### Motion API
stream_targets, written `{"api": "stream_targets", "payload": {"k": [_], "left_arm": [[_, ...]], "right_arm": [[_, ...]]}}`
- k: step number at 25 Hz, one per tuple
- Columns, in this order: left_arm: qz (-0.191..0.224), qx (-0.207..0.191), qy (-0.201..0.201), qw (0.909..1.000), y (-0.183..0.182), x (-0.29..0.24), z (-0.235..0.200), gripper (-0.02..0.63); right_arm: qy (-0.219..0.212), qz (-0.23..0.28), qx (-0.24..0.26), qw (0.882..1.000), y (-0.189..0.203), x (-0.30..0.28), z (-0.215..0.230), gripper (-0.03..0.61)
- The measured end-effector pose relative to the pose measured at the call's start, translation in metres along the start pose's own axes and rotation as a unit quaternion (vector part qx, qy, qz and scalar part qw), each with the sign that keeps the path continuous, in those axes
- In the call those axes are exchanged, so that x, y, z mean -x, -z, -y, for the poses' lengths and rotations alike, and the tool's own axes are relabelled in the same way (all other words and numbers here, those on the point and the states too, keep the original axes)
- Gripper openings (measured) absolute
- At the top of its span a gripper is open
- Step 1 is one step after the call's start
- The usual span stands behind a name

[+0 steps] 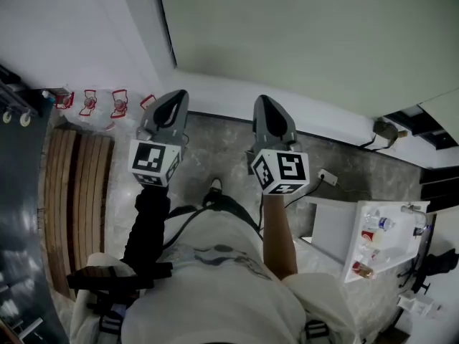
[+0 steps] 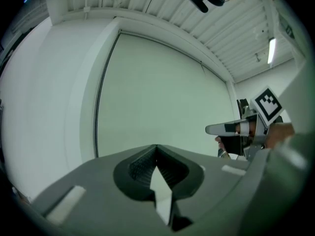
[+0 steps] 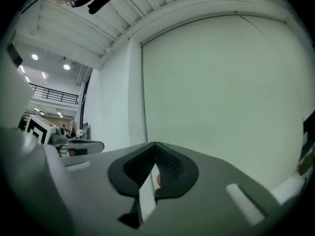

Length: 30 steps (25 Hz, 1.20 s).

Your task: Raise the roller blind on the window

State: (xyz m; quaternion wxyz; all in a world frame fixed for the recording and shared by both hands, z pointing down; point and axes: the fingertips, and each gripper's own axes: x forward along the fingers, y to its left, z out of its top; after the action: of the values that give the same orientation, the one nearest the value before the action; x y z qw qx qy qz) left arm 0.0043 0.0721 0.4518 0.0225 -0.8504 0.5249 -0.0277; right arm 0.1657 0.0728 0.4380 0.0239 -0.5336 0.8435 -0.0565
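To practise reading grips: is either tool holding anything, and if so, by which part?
Nothing is held. The left tool and the right tool both have their jaws together and empty, pointing at the blind.

Workshop-like hall: ribbed ceiling (image 2: 221, 38), tube light (image 2: 271, 50), mezzanine railing (image 3: 54, 96).

Grey floor (image 1: 215, 145), wood bench (image 1: 79, 185), wht wall (image 1: 86, 34)

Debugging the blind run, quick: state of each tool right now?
Left tool: closed, holding nothing.
Right tool: closed, holding nothing.
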Motion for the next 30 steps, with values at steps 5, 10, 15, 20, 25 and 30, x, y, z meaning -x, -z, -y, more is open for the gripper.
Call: {"api": "stream_targets", "payload": {"k": [5, 10, 15, 20, 25, 30], "left_arm": [[-0.024, 0.020, -0.011, 0.9994, 0.015, -0.029, -0.012, -0.002], [-0.045, 0.025, -0.008, 0.9986, 0.027, -0.050, -0.029, -0.002], [-0.045, 0.041, -0.008, 0.9981, 0.036, -0.078, -0.068, -0.002], [-0.039, 0.044, 0.000, 0.9983, 0.034, -0.121, -0.118, -0.002], [-0.034, 0.045, 0.001, 0.9984, 0.028, -0.161, -0.170, -0.002], [-0.037, 0.042, 0.005, 0.9984, 0.030, -0.188, -0.206, -0.002]], "right_arm": [[-0.022, -0.008, 0.005, 1.000, -0.001, -0.031, 0.005, 0.002], [-0.044, -0.023, 0.013, 0.999, 0.006, -0.063, -0.002, 0.002], [-0.061, -0.035, 0.028, 0.997, 0.013, -0.107, -0.013, 0.002], [-0.043, -0.026, 0.024, 0.998, 0.005, -0.171, -0.005, 0.002], [-0.009, -0.004, 0.009, 1.000, -0.012, -0.237, 0.007, 0.002], [-0.005, -0.005, -0.001, 1.000, -0.011, -0.288, 0.012, 0.002]]}}
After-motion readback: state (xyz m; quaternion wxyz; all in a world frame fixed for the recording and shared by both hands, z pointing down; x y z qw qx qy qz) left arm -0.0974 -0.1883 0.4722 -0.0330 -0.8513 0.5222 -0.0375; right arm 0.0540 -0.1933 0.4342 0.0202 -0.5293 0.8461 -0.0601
